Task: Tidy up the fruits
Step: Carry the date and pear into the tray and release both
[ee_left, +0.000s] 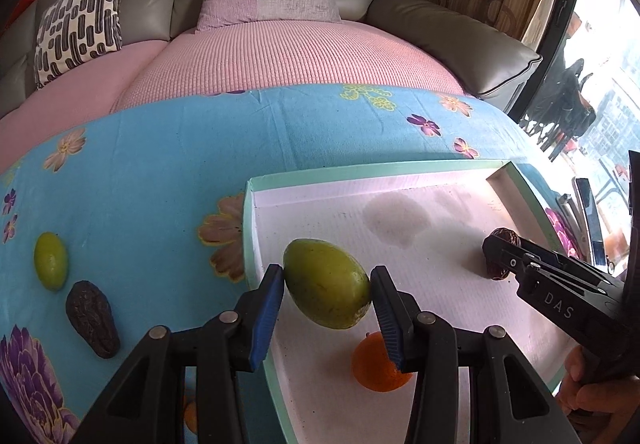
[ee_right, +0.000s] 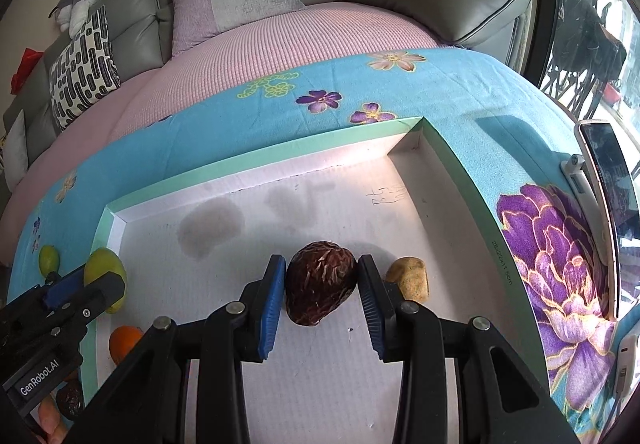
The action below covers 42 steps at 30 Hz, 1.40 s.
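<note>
Gripping the smooth, firm green fruit [ee_left: 326,283] across its middle just above the tray [ee_left: 256,186] floor, the left gripper [ee_left: 327,294] risks slippage, while the right gripper [ee_right: 321,292] clamps the wrinkled, light brown fruit [ee_right: 320,286] mid-tray.

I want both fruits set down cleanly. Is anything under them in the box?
Left hand-held gripper holds the green fruit above bare floor of the box; an orange lies nearer. Right hand-held gripper holds the brown fruit; a yellowish fruit lies just right.
</note>
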Each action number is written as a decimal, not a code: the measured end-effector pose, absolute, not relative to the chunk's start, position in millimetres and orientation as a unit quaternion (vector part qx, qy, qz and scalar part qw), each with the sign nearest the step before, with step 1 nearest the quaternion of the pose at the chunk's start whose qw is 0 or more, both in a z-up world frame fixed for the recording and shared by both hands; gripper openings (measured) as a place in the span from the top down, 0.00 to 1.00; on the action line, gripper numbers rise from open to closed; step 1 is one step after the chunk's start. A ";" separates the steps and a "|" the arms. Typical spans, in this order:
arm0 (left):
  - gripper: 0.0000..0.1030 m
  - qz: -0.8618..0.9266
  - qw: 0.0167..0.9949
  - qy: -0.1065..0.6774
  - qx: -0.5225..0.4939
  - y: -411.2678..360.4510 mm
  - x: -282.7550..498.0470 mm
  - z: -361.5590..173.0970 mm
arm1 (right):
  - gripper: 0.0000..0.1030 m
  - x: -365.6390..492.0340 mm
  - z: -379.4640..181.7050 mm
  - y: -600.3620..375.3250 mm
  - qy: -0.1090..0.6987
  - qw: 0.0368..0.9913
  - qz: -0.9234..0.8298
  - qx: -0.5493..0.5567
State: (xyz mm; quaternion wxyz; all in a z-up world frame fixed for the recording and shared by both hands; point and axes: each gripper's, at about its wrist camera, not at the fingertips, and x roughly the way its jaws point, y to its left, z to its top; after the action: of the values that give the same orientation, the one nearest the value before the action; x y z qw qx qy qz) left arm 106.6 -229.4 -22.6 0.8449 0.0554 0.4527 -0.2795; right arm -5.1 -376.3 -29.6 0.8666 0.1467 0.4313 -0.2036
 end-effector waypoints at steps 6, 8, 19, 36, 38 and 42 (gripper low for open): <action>0.54 -0.276 0.842 0.459 0.060 -231.9 107.4 -28.6 | 0.63 -2.8 -34.5 -374.0 0.440 0.863 -0.207 0.138; 0.54 -0.276 0.842 0.459 0.060 -232.2 107.1 -28.6 | 0.63 -3.3 -34.3 -374.1 0.440 0.863 -0.207 0.139; 0.53 -0.273 0.847 0.453 0.056 -229.3 105.4 -18.3 | 0.61 -6.4 -29.9 -378.8 0.436 0.861 -0.213 0.151; 0.00 -0.226 0.884 0.407 0.042 -200.2 104.4 18.9 | 0.12 -15.5 -3.5 -373.5 0.398 0.882 -0.216 0.128; 0.00 -0.214 0.887 0.408 0.043 -197.9 106.7 17.2 | 0.07 -15.2 -4.2 -373.7 0.397 0.883 -0.215 0.128; 0.00 -0.196 0.887 0.415 0.040 -191.8 111.5 12.1 | 0.07 -12.9 -5.8 -372.6 0.399 0.883 -0.210 0.131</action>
State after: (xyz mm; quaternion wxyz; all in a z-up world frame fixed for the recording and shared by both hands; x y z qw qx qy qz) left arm 111.5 -191.8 12.1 0.8874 0.0403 0.4154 -0.1955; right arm -12.9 -372.6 -5.8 0.8829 0.1306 0.3993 -0.2096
